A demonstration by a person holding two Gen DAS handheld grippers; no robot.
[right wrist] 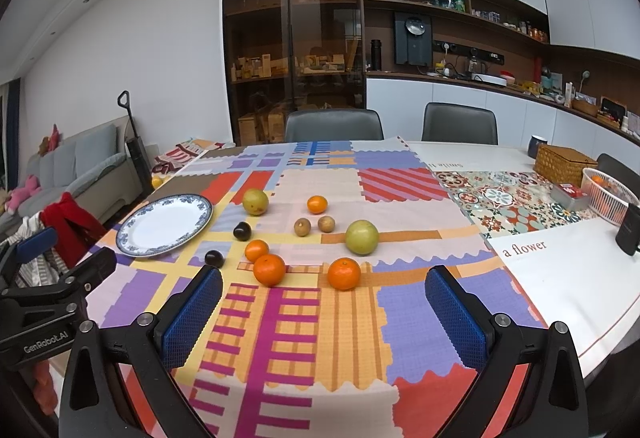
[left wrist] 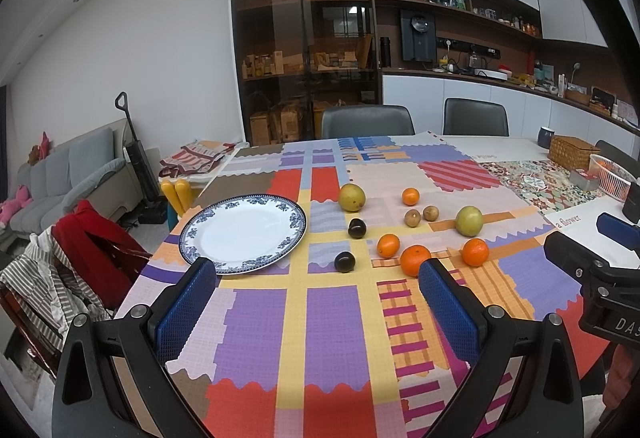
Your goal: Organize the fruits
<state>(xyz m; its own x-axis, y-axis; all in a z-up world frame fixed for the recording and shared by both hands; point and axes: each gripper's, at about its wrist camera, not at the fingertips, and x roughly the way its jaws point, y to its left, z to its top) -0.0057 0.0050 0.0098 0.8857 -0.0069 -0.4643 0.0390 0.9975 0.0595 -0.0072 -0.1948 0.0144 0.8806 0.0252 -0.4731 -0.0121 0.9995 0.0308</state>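
A blue-rimmed white plate (left wrist: 242, 232) (right wrist: 165, 225) lies empty on the left of the patchwork cloth. To its right the fruit is scattered: several oranges (left wrist: 415, 259) (right wrist: 269, 269), two green-yellow round fruits (left wrist: 469, 221) (right wrist: 361, 237), two dark plums (left wrist: 345, 261) (right wrist: 214, 258) and two small brown fruits (left wrist: 412, 217) (right wrist: 302, 227). My left gripper (left wrist: 318, 312) hovers open over the near cloth, nothing between its blue pads. My right gripper (right wrist: 324, 316) is open too, short of the nearest orange (right wrist: 343, 273).
A wicker box (right wrist: 564, 163), a white basket (right wrist: 610, 194), a mug (right wrist: 537, 146) and a dark box (right wrist: 631, 232) stand at the table's right. Two grey chairs (right wrist: 333, 125) face the far edge. A clothes-draped chair (left wrist: 76, 262) stands at the left.
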